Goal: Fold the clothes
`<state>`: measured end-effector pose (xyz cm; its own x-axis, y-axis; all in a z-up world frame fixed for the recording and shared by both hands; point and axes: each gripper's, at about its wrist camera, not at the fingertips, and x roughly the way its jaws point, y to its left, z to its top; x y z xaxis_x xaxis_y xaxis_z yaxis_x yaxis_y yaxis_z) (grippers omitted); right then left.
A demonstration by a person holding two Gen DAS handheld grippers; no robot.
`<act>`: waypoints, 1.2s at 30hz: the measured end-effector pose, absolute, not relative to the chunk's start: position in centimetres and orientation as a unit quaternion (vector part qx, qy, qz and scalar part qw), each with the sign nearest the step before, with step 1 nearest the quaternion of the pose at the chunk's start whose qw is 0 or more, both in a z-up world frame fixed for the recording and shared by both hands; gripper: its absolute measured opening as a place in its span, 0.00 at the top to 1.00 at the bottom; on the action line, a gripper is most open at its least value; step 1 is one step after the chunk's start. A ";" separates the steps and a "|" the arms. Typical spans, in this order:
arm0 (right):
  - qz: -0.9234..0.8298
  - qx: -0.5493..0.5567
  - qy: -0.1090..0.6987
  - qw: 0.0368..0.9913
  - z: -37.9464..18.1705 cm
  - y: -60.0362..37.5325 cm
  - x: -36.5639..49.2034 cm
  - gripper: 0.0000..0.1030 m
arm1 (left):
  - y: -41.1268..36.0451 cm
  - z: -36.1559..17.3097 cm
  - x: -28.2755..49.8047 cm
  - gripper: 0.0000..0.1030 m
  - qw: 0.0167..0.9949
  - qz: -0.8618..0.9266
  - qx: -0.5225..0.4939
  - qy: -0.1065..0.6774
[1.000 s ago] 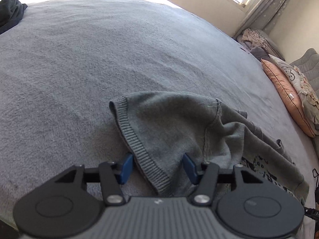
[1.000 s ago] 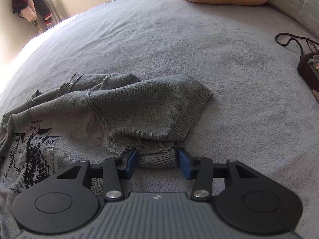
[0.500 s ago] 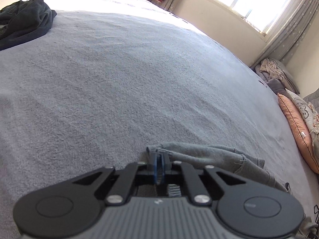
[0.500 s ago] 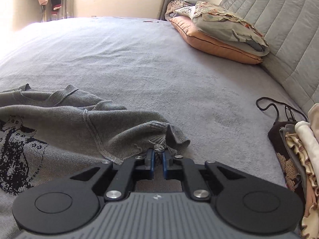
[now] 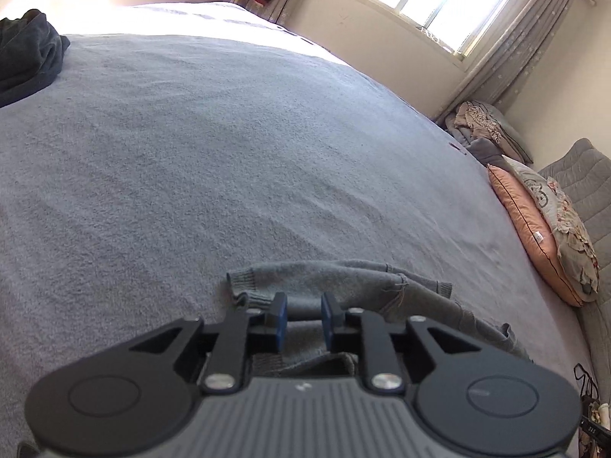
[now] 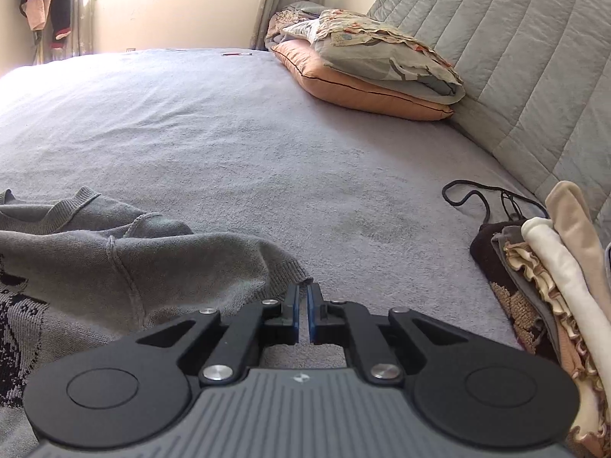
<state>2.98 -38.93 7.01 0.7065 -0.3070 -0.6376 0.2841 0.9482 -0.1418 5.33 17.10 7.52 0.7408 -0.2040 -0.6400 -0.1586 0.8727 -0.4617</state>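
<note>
Left gripper jaws, just reopening, stand partly apart astride grey knitted sweater cloth. Right gripper is pinched nearly closed on its ribbed cuff.

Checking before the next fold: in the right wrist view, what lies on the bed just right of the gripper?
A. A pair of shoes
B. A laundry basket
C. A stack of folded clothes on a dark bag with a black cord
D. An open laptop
C. To the right of the right gripper, a stack of folded clothes rests on a dark bag whose black cord loops across the bed.
</note>
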 end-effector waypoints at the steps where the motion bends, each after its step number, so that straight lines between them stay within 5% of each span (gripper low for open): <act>1: -0.151 0.004 0.352 0.924 7.0 -39.2 2.7 0.91 | 17.1 7.5 5.0 0.68 0.897 -0.021 -0.256 0.359; 9: -0.028 0.166 0.381 0.909 6.0 -36.3 -2.3 0.87 | 15.5 5.9 -0.1 0.61 0.878 -0.047 -0.282 0.383; 13: 0.004 0.141 0.400 0.906 5.1 -33.0 -4.7 0.69 | 14.5 4.1 -3.9 0.61 0.861 -0.065 -0.294 0.411; 25: 0.062 0.218 0.389 0.893 2.3 -27.8 -15.5 0.65 | 11.6 1.0 -14.1 0.58 0.851 -0.129 -0.270 0.431; 33: 0.150 0.181 0.362 0.902 3.1 -24.2 -17.8 0.59 | 10.5 -0.1 -13.9 0.56 0.838 -0.160 -0.301 0.427; 36: 0.153 0.098 0.371 0.911 3.0 -21.9 -17.4 0.59 | 9.9 -0.2 -13.5 0.65 0.843 -0.153 -0.294 0.425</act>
